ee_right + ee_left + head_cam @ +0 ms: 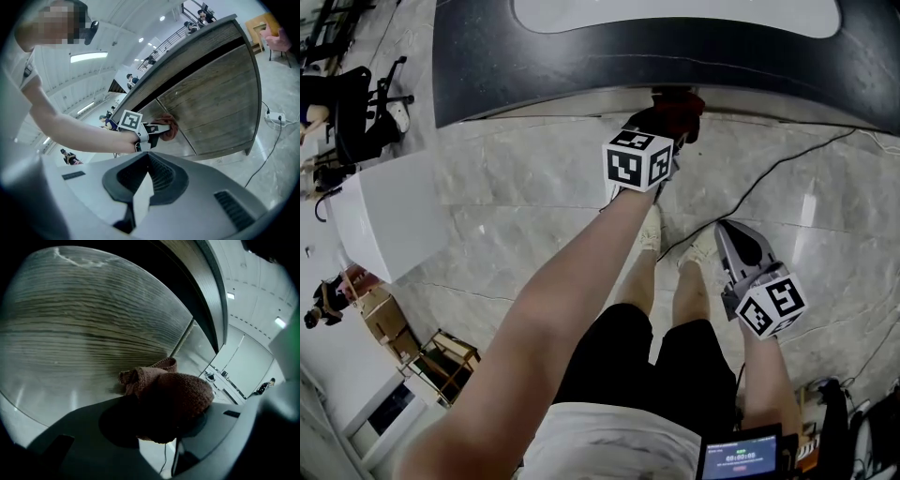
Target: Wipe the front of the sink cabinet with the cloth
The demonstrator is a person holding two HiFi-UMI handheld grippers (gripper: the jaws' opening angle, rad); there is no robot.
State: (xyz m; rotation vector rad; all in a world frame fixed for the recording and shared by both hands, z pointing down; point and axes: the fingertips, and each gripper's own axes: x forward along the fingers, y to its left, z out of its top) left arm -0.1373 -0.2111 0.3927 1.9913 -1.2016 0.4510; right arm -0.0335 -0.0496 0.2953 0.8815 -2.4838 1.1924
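Observation:
A reddish-brown cloth (682, 105) is bunched in my left gripper (667, 120), which is shut on it and holds it against the cabinet under the dark countertop (562, 56). In the left gripper view the cloth (176, 392) fills the jaws and touches the grey wood-grain cabinet front (93, 324). The right gripper view shows my left gripper (159, 131) pressing the cloth (170, 126) on the cabinet door (215, 103). My right gripper (731, 230) hangs low beside the person's leg, shut and holding nothing, well away from the cabinet.
A black cable (769, 178) runs over the marble floor to a power strip (274, 118) by the cabinet's corner. The person's feet (652, 230) stand just before the cabinet. A white table (389, 216) and wooden crates (384, 319) lie to the left.

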